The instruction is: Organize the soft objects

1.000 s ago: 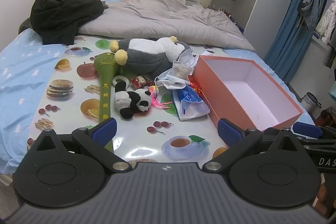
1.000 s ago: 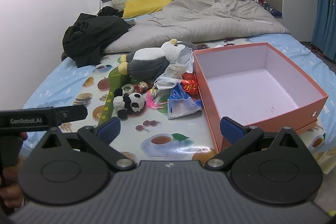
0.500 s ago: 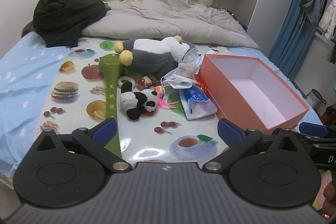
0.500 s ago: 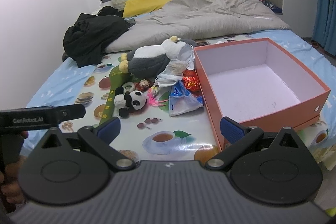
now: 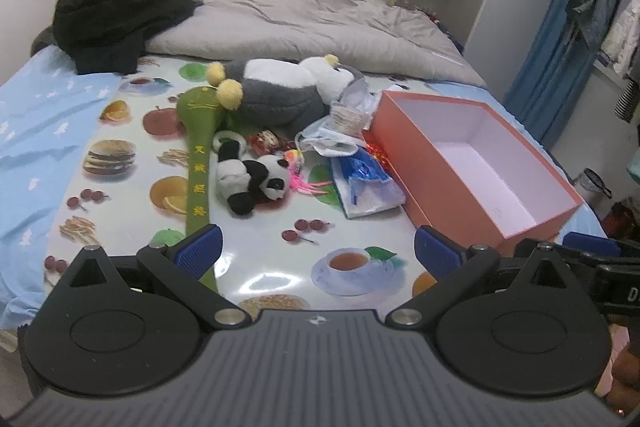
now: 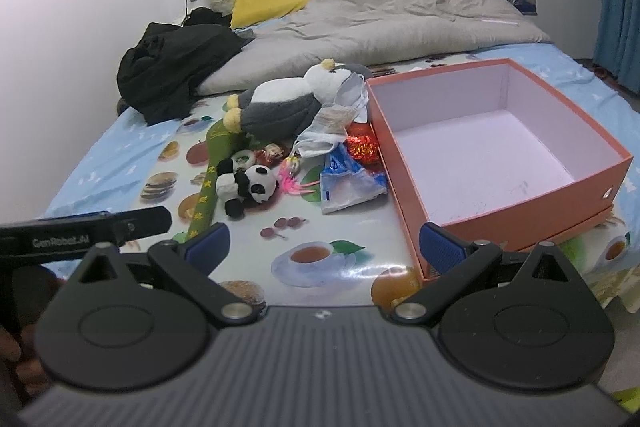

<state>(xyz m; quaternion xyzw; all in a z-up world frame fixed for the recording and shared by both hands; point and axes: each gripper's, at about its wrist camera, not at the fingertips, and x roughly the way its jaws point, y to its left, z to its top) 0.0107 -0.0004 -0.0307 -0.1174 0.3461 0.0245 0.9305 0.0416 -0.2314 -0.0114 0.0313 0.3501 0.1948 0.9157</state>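
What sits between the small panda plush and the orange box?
Between the panda plush and orange box: pink feathery toy and blue-white plastic bag, clearest in the right wrist view.

We see the open box (image 5: 472,163) on the right of the printed tablecloth (image 5: 132,187), with the toys heaped to its left. The penguin plush (image 5: 280,91) lies behind the panda plush (image 5: 252,179), the long padded stick (image 5: 198,163) left of both. A plastic bag (image 5: 366,187) and face mask (image 5: 328,143) lie between panda and box; behind all, the quilt (image 5: 304,23) and a heap of clothing (image 5: 116,11).

fuzzy plush panda (image 5: 252,179), glossy printed tablecloth (image 5: 256,267), matt cardboard box (image 5: 452,183)
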